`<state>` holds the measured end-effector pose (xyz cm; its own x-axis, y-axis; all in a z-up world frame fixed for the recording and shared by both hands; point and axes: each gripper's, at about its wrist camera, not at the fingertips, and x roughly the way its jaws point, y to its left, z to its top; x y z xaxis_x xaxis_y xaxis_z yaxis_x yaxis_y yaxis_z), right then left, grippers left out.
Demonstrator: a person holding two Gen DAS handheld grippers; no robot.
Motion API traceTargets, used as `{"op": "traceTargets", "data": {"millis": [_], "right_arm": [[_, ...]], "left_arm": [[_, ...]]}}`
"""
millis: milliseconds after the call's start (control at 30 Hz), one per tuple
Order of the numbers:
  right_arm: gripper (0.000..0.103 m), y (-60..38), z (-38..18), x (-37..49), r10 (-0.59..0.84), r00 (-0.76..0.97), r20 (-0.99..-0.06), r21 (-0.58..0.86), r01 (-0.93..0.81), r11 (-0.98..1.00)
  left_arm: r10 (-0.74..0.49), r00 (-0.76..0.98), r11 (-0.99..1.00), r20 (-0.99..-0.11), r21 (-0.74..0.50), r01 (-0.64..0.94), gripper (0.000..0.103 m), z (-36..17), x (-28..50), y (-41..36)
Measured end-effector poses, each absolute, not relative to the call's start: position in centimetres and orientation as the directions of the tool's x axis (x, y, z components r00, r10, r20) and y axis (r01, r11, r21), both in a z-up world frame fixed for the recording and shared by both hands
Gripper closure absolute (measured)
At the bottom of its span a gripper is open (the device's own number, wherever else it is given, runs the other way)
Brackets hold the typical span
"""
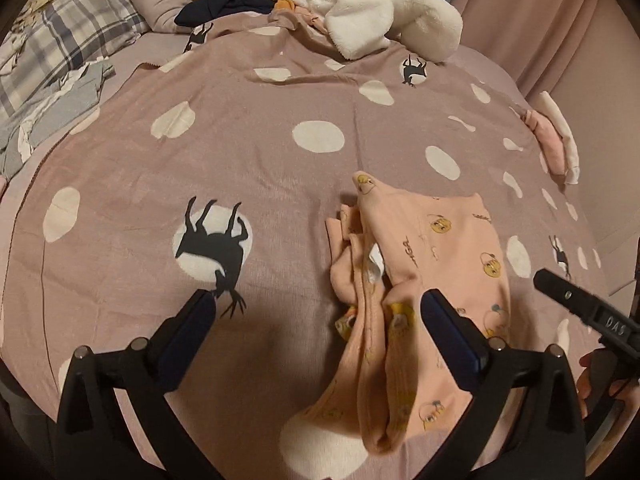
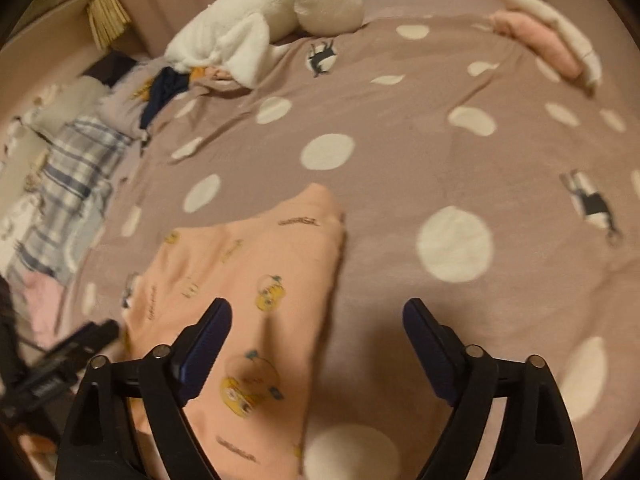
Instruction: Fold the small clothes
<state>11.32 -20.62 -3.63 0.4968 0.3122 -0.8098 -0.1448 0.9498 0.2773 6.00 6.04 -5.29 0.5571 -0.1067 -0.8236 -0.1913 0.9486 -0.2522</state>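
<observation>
A small pink garment with yellow cartoon prints (image 1: 436,280) lies partly folded and bunched on the mauve polka-dot bedspread (image 1: 280,184). My left gripper (image 1: 320,300) is open and empty, just above the spread, with its right finger over the garment's bunched left edge. In the right wrist view the same garment (image 2: 248,280) lies flat at lower left. My right gripper (image 2: 316,312) is open and empty above the garment's right edge. The right gripper also shows at the right edge of the left wrist view (image 1: 580,304).
A folded pink and white stack (image 1: 556,140) sits at the bed's right edge and also shows in the right wrist view (image 2: 548,40). A white fleece item (image 1: 360,8), dark clothes (image 1: 224,4) and a plaid pillow (image 1: 72,36) lie at the back. Grey clothes (image 1: 52,108) lie at left.
</observation>
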Motion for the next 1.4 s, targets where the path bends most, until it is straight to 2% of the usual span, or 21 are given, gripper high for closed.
{"op": "traceTargets", "data": {"millis": [167, 300, 533, 833, 1133, 1267, 1400], "right_arm": [[0.007, -20.9, -4.3, 10.2, 0.225, 0.484, -0.845, 0.21, -0.087, 0.974], [0.007, -20.6, -6.1, 9.7, 0.15, 0.432, -0.889, 0.127, -0.082, 0.988], [0.007, -21.4, -7.5, 9.6, 0.15, 0.403, -0.903, 0.133, -0.069, 0.989], [0.007, -20.6, -7.6, 9.1, 0.131, 0.415, -0.9, 0.097, -0.101, 0.99], [0.007, -20.3, -7.8, 9.1, 0.113, 0.428, -0.897, 0.07, -0.114, 0.991], [0.007, -20.0, -7.6, 8.9, 0.099, 0.447, -0.889, 0.05, -0.12, 0.991], [0.007, -19.4, -7.2, 8.6, 0.067, 0.471, -0.88, 0.004, -0.134, 0.991]], "left_arm": [[-0.14, 0.505, 0.956, -0.852, -0.25, -0.157, 0.0, -6.5, 5.7, 4.7], [-0.121, 0.466, 0.966, -0.876, -0.211, -0.146, 0.0, -7.4, 5.2, 3.5], [-0.163, 0.451, 0.974, -0.878, -0.217, -0.07, 0.0, -8.0, 4.9, 1.6], [-0.175, 0.429, 0.94, -0.886, -0.28, -0.195, 0.0, -8.9, 5.3, 2.9], [-0.174, 0.462, 0.945, -0.87, -0.279, -0.17, 0.0, -8.5, 5.2, 2.9], [-0.123, 0.499, 0.957, -0.858, -0.236, -0.17, 0.0, -7.9, 5.1, 2.7], [-0.124, 0.496, 0.956, -0.86, -0.237, -0.171, 0.0, -8.1, 5.4, 2.8]]}}
